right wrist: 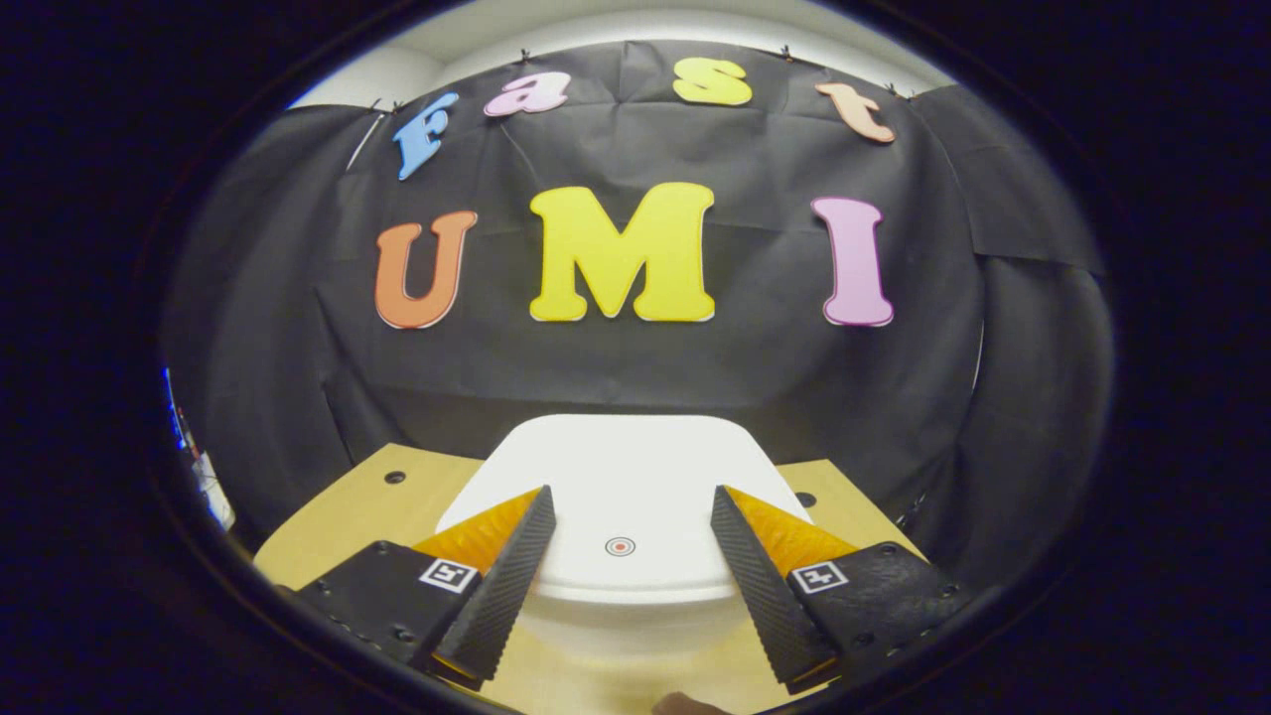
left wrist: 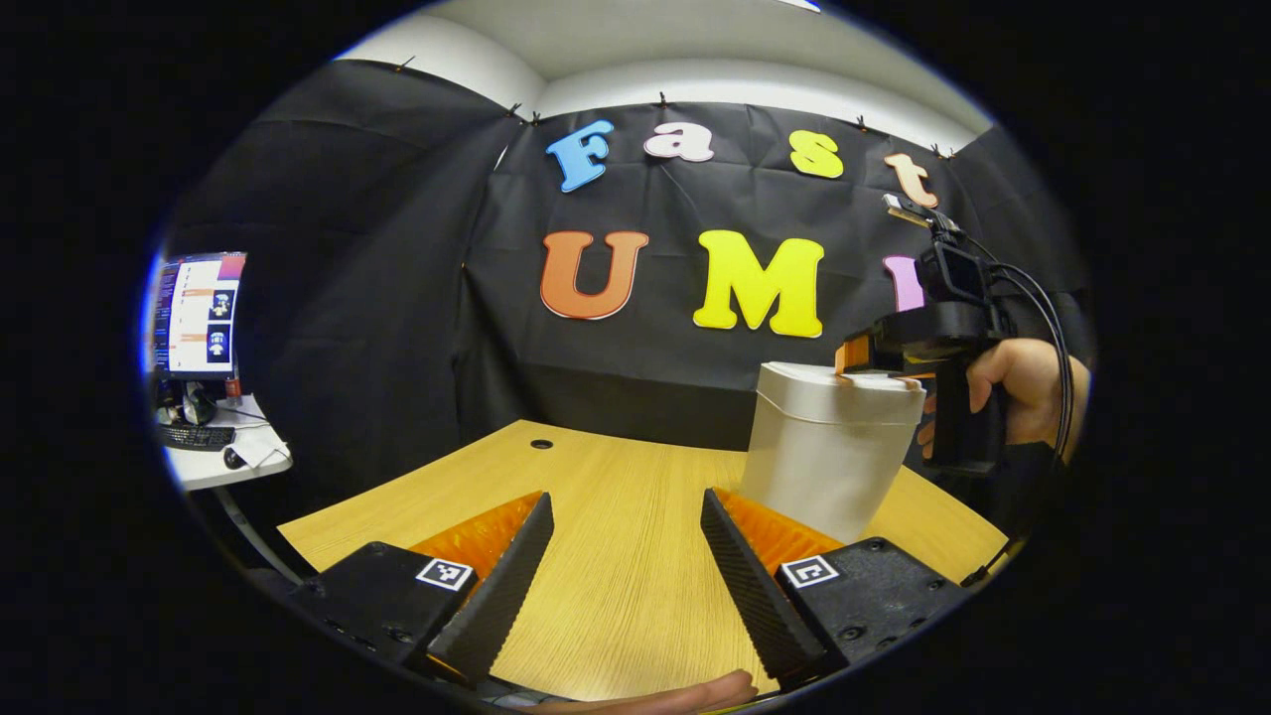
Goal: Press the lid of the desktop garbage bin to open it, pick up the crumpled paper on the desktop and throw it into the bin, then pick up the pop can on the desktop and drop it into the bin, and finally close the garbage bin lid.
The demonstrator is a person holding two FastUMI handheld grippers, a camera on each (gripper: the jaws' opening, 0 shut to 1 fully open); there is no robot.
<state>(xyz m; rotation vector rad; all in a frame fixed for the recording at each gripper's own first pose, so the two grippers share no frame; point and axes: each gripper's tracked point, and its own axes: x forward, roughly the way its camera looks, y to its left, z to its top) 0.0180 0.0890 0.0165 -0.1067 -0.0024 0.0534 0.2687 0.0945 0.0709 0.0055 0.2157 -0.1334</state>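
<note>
At the far left of the left gripper view, a side desk carrying a lit monitor and a keyboard stands apart from the work area and plays no part in the step. The light wood-grain desktop lies ahead, and the left gripper hovers over a bare part of it with its jaws spread wide and nothing between them. To the right of that gripper stands the pale silver-white desktop garbage bin with its flat white lid down. The right gripper, held in a hand, sits over the lid's right edge; whether it touches the lid cannot be determined. In the right gripper view, the right gripper is open and empty, its fingers straddling the small red ring mark near the lid's front edge. The step in hand appears to be the press that opens the lid. To perform it well, bring one fingertip, not the gap, onto the ring mark; press straight down, briefly, then lift clear so the lid can rise. Keep the left gripper parked well aside.
</note>
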